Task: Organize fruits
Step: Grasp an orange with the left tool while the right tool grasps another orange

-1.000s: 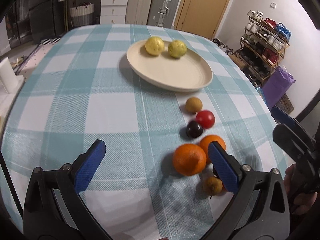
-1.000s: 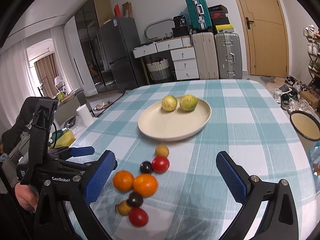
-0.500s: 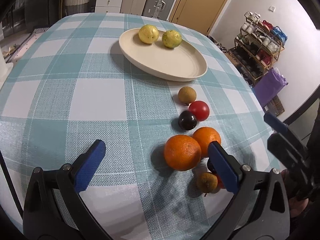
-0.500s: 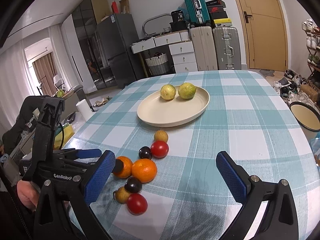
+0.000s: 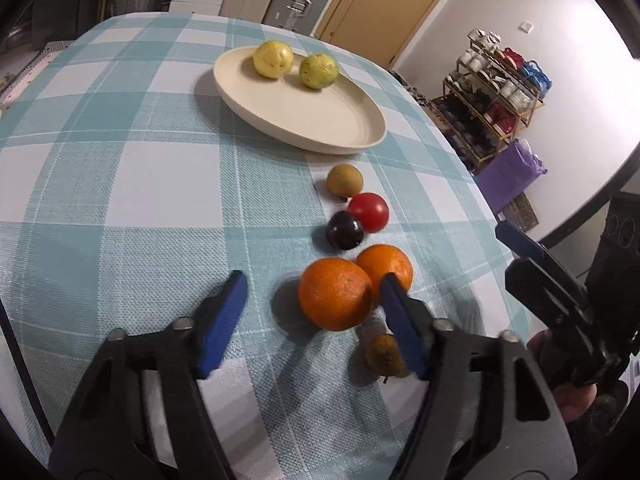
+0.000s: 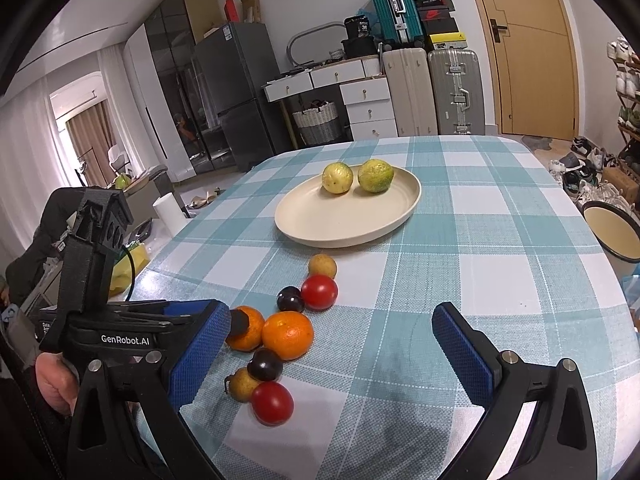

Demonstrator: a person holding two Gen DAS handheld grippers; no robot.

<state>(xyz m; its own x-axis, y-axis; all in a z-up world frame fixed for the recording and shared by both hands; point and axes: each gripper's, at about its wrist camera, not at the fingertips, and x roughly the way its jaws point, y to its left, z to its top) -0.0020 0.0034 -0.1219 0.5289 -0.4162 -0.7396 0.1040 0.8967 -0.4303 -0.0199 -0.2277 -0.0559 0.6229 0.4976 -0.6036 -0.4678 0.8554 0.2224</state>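
A cream plate (image 5: 320, 120) holds two yellow-green fruits (image 5: 273, 59) on the checked tablecloth; it also shows in the right wrist view (image 6: 332, 220). Loose fruit lies nearer: a brown one (image 5: 345, 180), a red tomato (image 5: 369, 212), a dark plum (image 5: 345, 230), two oranges and a small brown pear (image 5: 385, 356). My left gripper (image 5: 312, 312) is open, its jaws narrowed, with the front orange (image 5: 335, 294) just ahead between its fingers, untouched. My right gripper (image 6: 340, 352) is open and empty, to the right of the fruit cluster (image 6: 288, 336).
The table's right edge (image 5: 500, 248) is close to the fruit. Suitcases (image 6: 452, 92), drawers (image 6: 368, 104) and a fridge stand behind the table. A shoe rack (image 5: 496, 84) and a basin (image 6: 612, 236) lie off the right side. A second tomato (image 6: 272, 402) lies nearest me.
My left gripper has moved forward to the front orange and its jaws have narrowed from wide open. My right gripper has edged slightly forward.
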